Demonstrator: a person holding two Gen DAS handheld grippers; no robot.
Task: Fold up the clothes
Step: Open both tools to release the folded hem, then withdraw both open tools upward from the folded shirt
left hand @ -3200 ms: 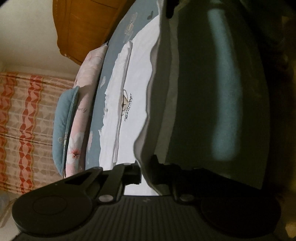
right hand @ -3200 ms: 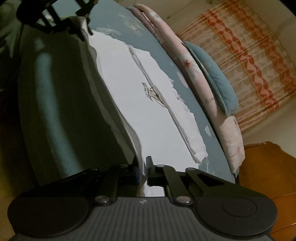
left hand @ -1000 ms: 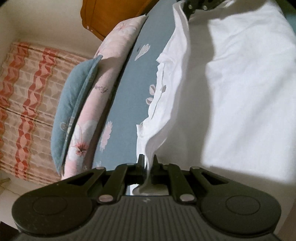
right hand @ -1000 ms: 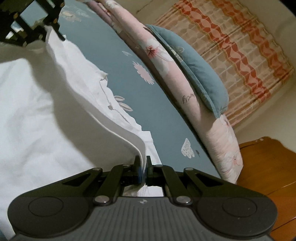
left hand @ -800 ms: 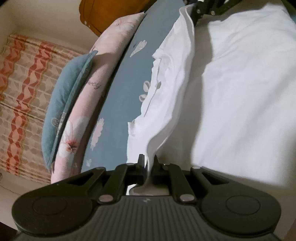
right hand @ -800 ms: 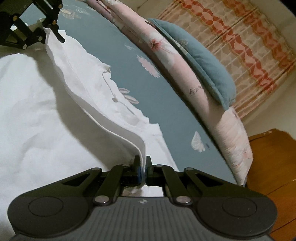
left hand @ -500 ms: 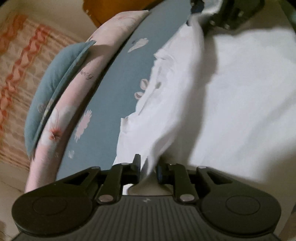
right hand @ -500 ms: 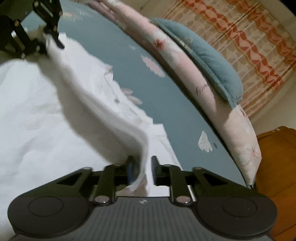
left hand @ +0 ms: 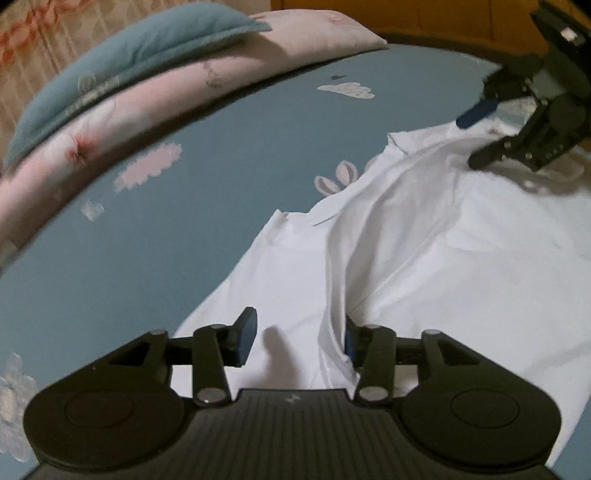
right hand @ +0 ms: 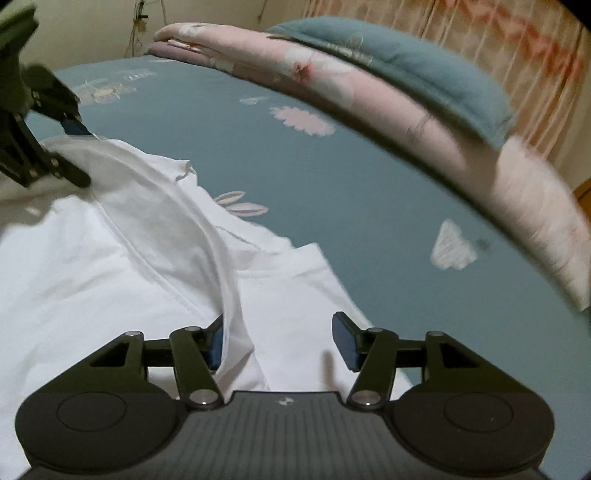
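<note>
Behind the bed we see a striped orange and cream curtain (right hand: 517, 44), and at the far side a brown wooden headboard (left hand: 443, 18). Our work lies on a blue bedsheet (left hand: 184, 229) printed with pale flowers; along its far edge runs a folded pink floral quilt (right hand: 424, 122) with a blue pillow (right hand: 406, 62) on top, both well apart from the garment. Nothing stands between us and the white shirt (left hand: 461, 258), which is spread on the sheet with one raised fold running across it. Our left gripper (left hand: 297, 332) has its jaws opening, the fold's end resting against its right pad only, no longer pinched. Our right gripper (right hand: 277, 339) is likewise opening, the other end of that fold leaning on its left pad, cloth loose between the jaws.
</note>
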